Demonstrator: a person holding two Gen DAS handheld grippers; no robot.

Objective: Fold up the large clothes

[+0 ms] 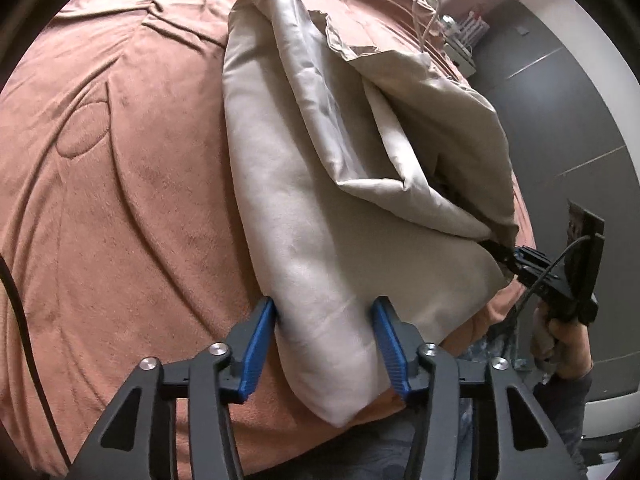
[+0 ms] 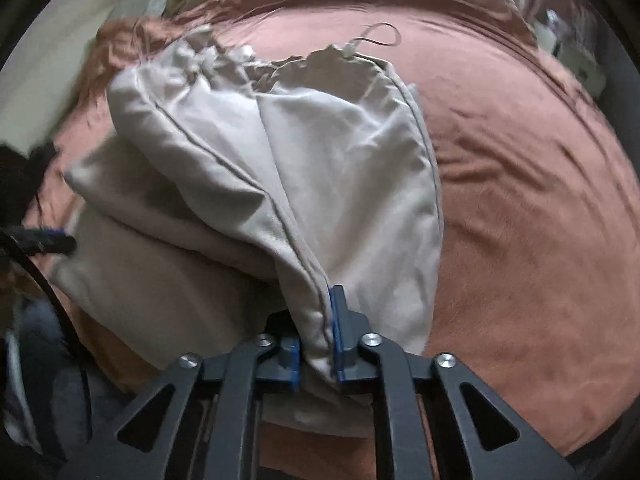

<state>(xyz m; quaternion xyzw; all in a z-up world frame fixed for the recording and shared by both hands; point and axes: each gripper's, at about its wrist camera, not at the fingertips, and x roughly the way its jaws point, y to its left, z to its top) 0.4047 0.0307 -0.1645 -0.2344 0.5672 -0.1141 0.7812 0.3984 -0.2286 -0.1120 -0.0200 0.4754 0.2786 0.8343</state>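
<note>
Judging by the layers, I am mid-fold: my right gripper (image 2: 318,336) is clamped on the beige trousers (image 1: 320,184), lifting 1 edge over the part lying on the pink blanket (image 1: 120,160). My left gripper (image 1: 324,344) stands apart around the near end, gripping nothing, so laying flat and further folds remain.

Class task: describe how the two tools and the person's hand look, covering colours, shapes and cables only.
Left tool: black angular linkage with triangular cut-outs, silver bolts, ribbed blue pads. Right tool: the same build. A black cable runs to it. The hand is bare.

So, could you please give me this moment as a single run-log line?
left gripper: open, straddling beige garment | right gripper: shut on garment's lifted edge | surface: pink blanket
</note>
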